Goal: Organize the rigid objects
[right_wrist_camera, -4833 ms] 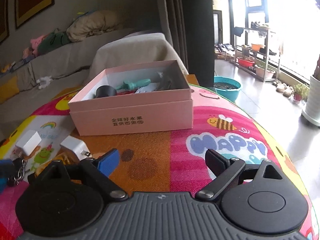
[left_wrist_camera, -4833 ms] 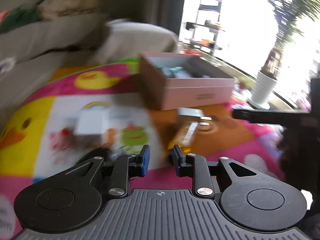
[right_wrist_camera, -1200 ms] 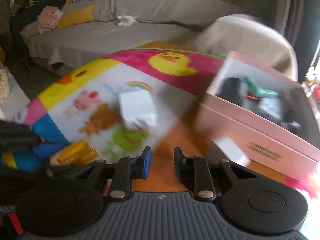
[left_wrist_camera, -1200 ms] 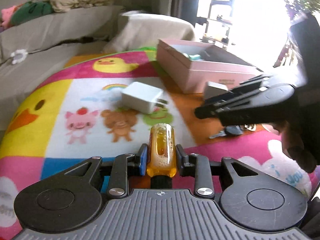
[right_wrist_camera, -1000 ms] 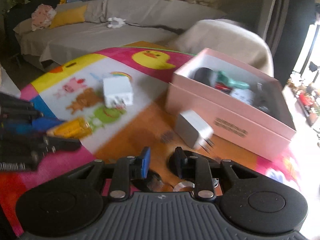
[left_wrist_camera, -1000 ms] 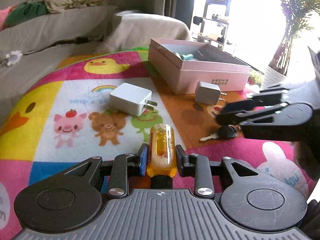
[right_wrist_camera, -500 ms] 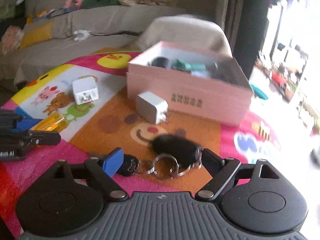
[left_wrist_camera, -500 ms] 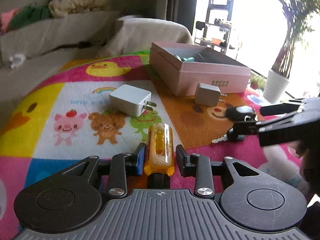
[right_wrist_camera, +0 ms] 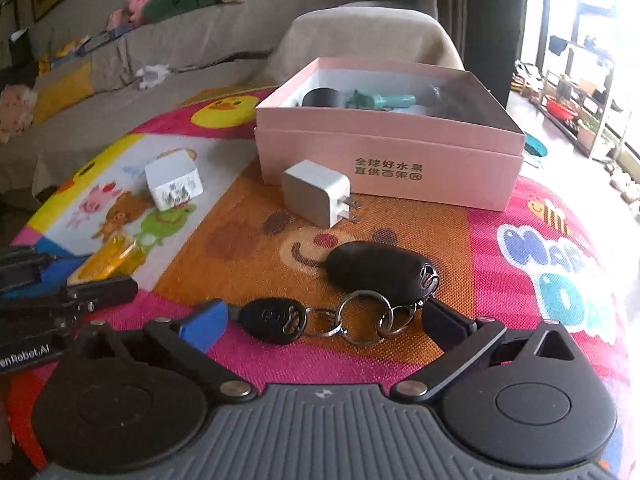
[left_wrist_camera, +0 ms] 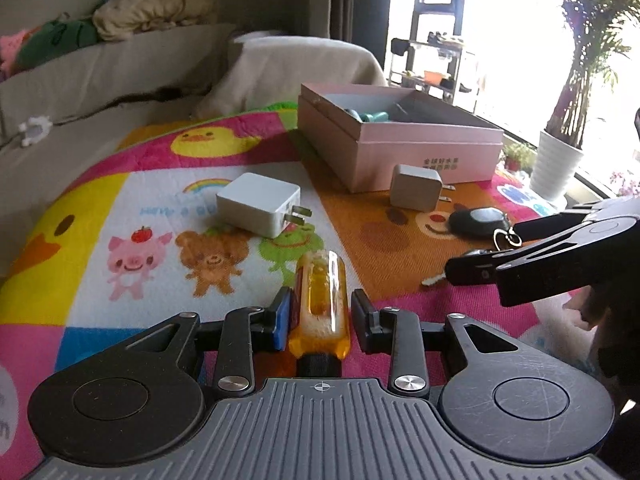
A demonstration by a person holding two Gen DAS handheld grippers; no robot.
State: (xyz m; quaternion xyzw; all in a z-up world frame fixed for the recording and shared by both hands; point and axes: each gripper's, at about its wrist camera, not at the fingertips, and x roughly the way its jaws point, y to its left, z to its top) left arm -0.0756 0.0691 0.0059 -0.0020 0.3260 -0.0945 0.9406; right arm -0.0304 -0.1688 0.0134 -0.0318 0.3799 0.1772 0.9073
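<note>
My left gripper (left_wrist_camera: 320,312) is shut on the amber handle of a screwdriver (left_wrist_camera: 320,300), which points forward low over the cartoon mat (left_wrist_camera: 120,208). My right gripper (right_wrist_camera: 322,316) is still opening, its jaws wide apart. Between them, flat on the mat, lies a key bunch: a small black key (right_wrist_camera: 272,320), metal rings (right_wrist_camera: 362,316) and a black fob (right_wrist_camera: 380,268). The pads do not touch it. The open pink box (right_wrist_camera: 384,148) stands behind, with a teal tool and dark items inside.
Two white plug chargers lie on the mat: a larger one (right_wrist_camera: 172,184) to the left and a smaller one (right_wrist_camera: 314,192) against the box front. A grey sofa (right_wrist_camera: 200,52) with cushions runs behind. A potted plant (left_wrist_camera: 560,164) stands by the window at the right.
My right gripper went from shut to wide open and swung right and down, so that it straddles the key bunch. The left gripper kept the screwdriver and hardly moved.
</note>
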